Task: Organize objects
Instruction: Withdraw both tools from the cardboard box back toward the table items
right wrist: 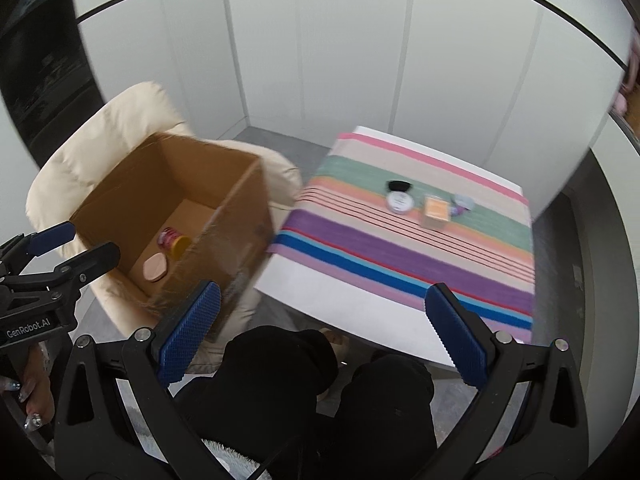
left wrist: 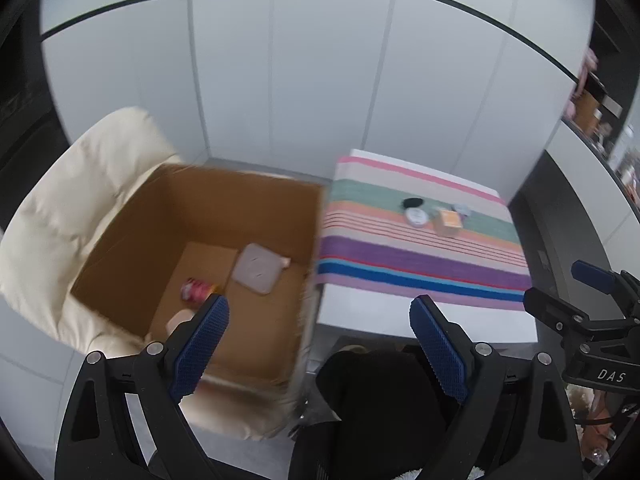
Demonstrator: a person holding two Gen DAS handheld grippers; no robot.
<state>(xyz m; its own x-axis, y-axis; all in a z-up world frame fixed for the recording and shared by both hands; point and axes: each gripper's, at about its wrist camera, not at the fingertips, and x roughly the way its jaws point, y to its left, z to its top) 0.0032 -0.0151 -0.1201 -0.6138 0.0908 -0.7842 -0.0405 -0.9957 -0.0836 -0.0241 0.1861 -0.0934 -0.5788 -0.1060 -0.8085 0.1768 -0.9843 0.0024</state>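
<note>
Brown cardboard box (left wrist: 224, 240) sits on a cream padded chair (left wrist: 72, 208) right beside the white table (right wrist: 344, 300), so stuff only has to travel a short hop sideways to get dropped in. It already has a few things in the bottom: a grey square pad (left wrist: 258, 268), a red can (left wrist: 196, 289) lying on its side and a pinkish oval thing (right wrist: 154, 267), though it's all a bit blurry.

What's left to sort is on the striped cloth (right wrist: 420, 256), bunched up near the far side: a round white tin (right wrist: 400, 202) with a black lid (right wrist: 399, 186) just behind it, a small orange box (right wrist: 435, 210), and some little clear container (right wrist: 463, 202) next to that. I can't really tell what that last one is.

Both tools are empty. The left gripper (left wrist: 320, 344) has its blue pads spread wide with nothing between them, hanging over the gap between box and table. The right gripper (right wrist: 320, 340) is spread wide too, holding nothing, over the near table edge. They're angled down toward the table, so my guess is the next grab is 1 of those 4 items.
</note>
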